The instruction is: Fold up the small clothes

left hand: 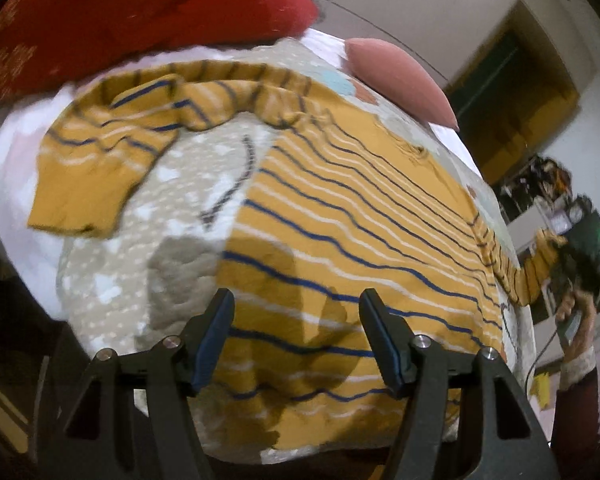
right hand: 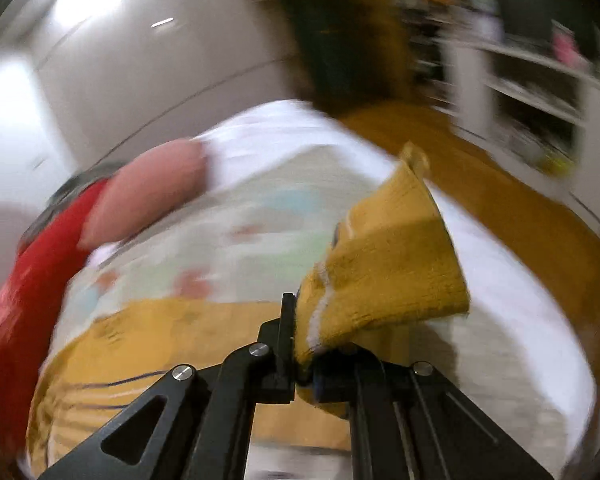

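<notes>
Between the closed fingers of my right gripper (right hand: 304,364) sits the cuff end of the mustard-yellow knitted sweater with navy and white stripes (left hand: 352,216); the sleeve end (right hand: 384,264) bunches up in front of the camera, lifted off the bed. My left gripper (left hand: 296,336) is spread wide with nothing in it, poised over the sweater's hem, and I cannot tell whether its tips touch the cloth. The sweater's body lies flat on the beige quilted bedspread with white dots and cartoon patches (left hand: 140,280), its other sleeve (left hand: 100,168) flung out sideways and crumpled near the collar. Beyond it rest a dusty-pink cushion (left hand: 400,80) and a red patterned pillow (left hand: 120,12).

My worry is the pinch: I hold only a small bite of cuff, so a quick swing could pull it free and drop the sleeve short of its fold line. With my left doing no pinning, I judge that dragging the sleeve across could tug the whole body askew. The right view is heavily smeared, so placement would be hard to judge.
</notes>
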`<state>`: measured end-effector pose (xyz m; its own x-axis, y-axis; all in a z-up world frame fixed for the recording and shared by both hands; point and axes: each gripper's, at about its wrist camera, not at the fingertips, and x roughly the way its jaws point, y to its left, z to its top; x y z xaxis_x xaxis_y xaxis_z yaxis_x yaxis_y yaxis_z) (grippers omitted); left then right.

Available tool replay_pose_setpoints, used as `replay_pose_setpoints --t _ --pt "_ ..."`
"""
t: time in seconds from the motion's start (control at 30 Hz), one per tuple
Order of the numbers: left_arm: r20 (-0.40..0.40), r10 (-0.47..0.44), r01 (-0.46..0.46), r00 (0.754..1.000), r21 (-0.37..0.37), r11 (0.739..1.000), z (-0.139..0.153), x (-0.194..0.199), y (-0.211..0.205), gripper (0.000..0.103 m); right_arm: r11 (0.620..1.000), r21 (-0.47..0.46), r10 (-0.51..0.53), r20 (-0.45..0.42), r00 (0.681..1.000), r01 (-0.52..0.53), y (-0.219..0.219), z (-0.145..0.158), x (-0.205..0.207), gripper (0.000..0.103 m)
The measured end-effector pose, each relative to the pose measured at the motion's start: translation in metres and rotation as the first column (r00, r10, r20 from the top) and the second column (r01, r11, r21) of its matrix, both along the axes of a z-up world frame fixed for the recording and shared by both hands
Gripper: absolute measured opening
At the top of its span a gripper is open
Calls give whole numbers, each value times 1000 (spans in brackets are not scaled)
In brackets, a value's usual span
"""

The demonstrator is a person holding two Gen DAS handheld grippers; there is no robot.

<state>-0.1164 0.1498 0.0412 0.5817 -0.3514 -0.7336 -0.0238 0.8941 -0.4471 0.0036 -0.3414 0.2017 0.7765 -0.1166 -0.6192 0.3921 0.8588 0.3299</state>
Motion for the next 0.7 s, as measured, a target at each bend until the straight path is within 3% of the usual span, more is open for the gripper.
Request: replay_pose_setpoints --t 0.13,0.33,0.5,0.63,0.7 --pt "27 48 -48 999 -1 999 -2 -13 27 64 967 -19 255 6 967 -255 123 17 71 7" --pt "31 153 -154 988 33 988 -16 -37 79 64 844 -24 529 -126 840 -535 308 -29 151 7" --pt "-20 242 -242 970 4 970 -37 -51 121 64 760 -75 605 -283 744 -646 409 -88 177 7" --pt "-33 272 -272 962 -21 962 -47 -55 136 64 699 -201 597 -364 715 -686 451 -107 174 11" --pt "-36 272 -273 962 -31 962 -50 -55 136 64 667 -261 592 -383 709 -698 461 -105 171 21"
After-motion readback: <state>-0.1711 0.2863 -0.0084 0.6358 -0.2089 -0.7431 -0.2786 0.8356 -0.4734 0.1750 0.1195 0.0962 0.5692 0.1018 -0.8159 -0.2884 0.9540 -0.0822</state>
